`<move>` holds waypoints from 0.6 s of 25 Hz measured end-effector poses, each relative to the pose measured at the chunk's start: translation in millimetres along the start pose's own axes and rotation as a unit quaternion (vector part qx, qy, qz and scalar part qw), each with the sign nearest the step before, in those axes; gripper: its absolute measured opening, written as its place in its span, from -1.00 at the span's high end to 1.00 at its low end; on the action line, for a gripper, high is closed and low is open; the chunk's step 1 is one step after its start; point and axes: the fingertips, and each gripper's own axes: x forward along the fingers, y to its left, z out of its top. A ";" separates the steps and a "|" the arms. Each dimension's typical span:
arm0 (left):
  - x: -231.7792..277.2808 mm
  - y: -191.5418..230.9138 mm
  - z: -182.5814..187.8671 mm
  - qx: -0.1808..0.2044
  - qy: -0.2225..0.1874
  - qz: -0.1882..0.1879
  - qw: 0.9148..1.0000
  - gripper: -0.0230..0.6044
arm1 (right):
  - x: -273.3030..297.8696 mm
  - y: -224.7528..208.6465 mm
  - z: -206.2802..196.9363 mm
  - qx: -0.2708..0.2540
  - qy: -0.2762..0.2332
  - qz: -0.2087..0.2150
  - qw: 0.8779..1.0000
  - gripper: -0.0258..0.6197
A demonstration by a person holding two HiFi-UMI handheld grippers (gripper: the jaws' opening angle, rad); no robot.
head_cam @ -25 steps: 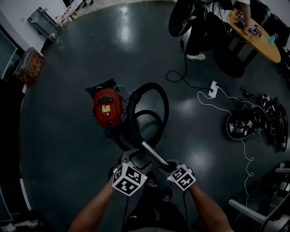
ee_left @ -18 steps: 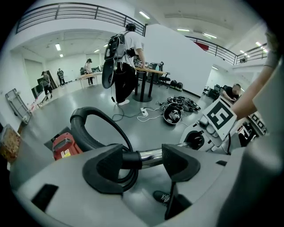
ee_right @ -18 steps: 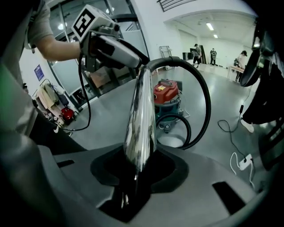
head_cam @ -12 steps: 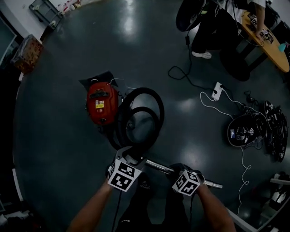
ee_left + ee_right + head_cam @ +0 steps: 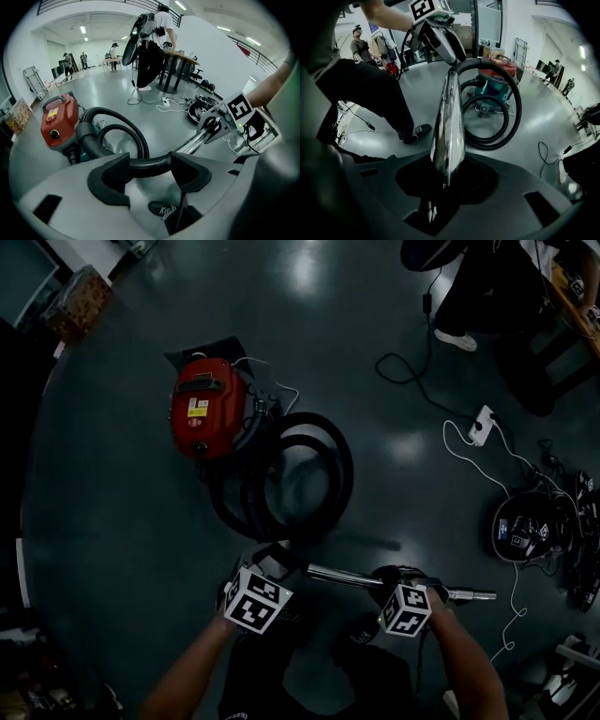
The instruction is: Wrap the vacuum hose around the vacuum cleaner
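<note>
The red vacuum cleaner (image 5: 208, 407) stands on the dark floor, also in the left gripper view (image 5: 58, 119). Its black hose (image 5: 298, 474) lies in two loops beside it, to the right. My left gripper (image 5: 269, 564) is shut on the hose's black curved end (image 5: 147, 165), both pads pressing on it. From that end the chrome wand (image 5: 356, 575) runs rightward, almost level. My right gripper (image 5: 398, 579) is shut on that wand (image 5: 449, 122), which passes between its jaws toward the left gripper (image 5: 436, 30). The wand's tip (image 5: 478, 594) sticks out past my right hand.
A person (image 5: 487, 287) stands by a table at the top right. A white power strip (image 5: 481, 421) and cables trail over the floor at the right, near a pile of black gear (image 5: 525, 526). A cardboard box (image 5: 80, 298) sits top left. My own shoes (image 5: 164, 211) are right below the grippers.
Both grippers have come down. The wand has swung from slanting up toward the hose loops to lying almost level, pointing right. The hose loops have settled lower beside the vacuum.
</note>
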 end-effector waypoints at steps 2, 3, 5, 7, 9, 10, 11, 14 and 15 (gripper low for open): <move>27.3 2.3 -14.4 0.008 0.004 0.001 1.000 0.03 | 24.0 -9.1 -16.3 -0.007 0.003 -0.007 1.000 0.52; 40.0 4.4 -21.3 0.014 0.006 0.004 1.000 0.03 | 35.8 -13.3 -21.3 -0.011 0.001 -0.010 1.000 0.52; 64.6 10.7 -32.9 0.023 0.008 0.010 1.000 0.03 | 60.7 -21.7 -30.3 -0.019 -0.003 -0.015 1.000 0.52; 88.6 17.5 -40.8 0.027 0.009 0.013 1.000 0.03 | 84.8 -30.7 -40.8 -0.027 -0.003 -0.016 1.000 0.52; 111.5 24.6 -48.1 0.031 0.009 0.015 0.999 0.03 | 106.9 -41.0 -48.9 -0.034 -0.005 -0.019 0.999 0.52; 122.3 28.9 -51.8 0.035 0.010 0.017 0.999 0.03 | 118.5 -46.6 -52.7 -0.038 -0.005 -0.021 0.999 0.52; 132.8 33.5 -55.5 0.039 0.011 0.019 0.999 0.03 | 130.2 -52.4 -56.3 -0.043 -0.005 -0.023 0.999 0.52; 161.4 44.2 -67.1 0.053 0.017 0.025 0.998 0.03 | 161.9 -66.9 -65.5 -0.055 -0.006 -0.027 0.998 0.52; 170.0 46.8 -72.6 0.055 0.022 0.027 0.998 0.03 | 172.0 -69.2 -67.7 -0.058 -0.006 -0.025 0.998 0.52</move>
